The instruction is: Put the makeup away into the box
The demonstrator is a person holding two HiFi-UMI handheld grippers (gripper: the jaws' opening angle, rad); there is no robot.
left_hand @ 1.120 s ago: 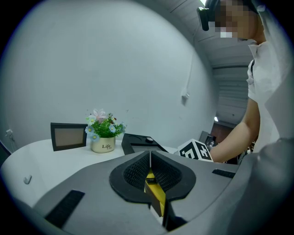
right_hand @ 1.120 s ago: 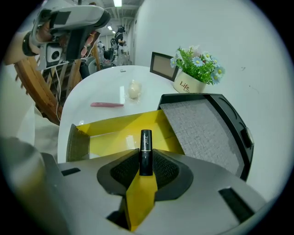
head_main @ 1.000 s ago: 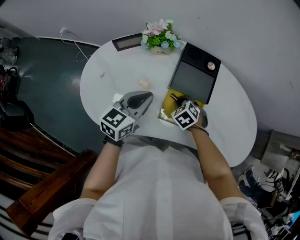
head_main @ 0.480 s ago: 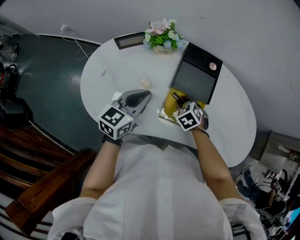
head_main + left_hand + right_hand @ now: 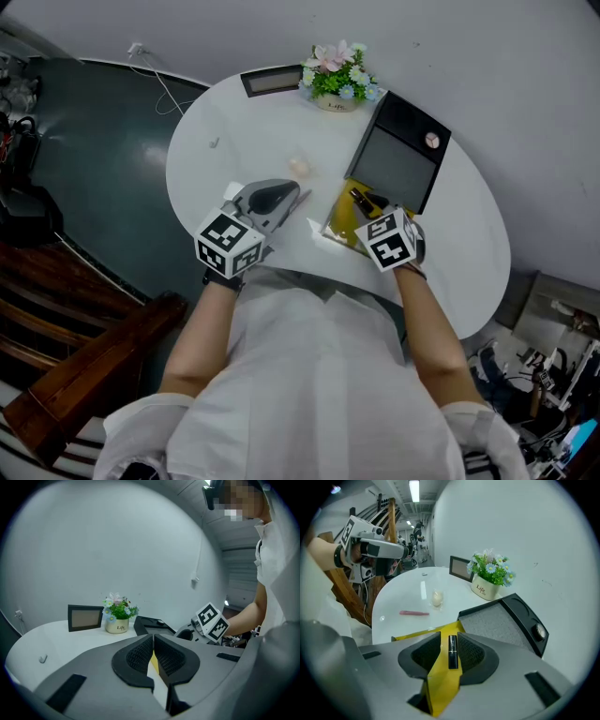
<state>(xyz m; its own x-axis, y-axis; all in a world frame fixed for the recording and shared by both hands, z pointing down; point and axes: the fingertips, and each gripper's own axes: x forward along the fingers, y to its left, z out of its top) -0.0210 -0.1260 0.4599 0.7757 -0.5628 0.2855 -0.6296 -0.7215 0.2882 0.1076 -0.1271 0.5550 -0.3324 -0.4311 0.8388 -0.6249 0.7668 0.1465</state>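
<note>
Lipstick's in the box, and the right fingers are letting go!

The right gripper point(image 5: 449, 638) has just been opening. Its fingers stand apart, with the lipstick point(image 5: 452, 653) lying loose between them on the yellow lining of the box point(image 5: 440, 686), close to the right-hand finger. Best play, I'd say: lift straight clear so that finger can't drag it along. The left gripper point(image 5: 153, 638) has its fingers closed on nothing. Out past the right fingers, to their left, a pink stick point(image 5: 414, 613) and a pale sponge point(image 5: 436, 598) wait on the worktop point(image 5: 403, 592).

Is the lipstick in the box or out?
In: the black lipstick lies flat on the yellow lining of the open box.
</note>
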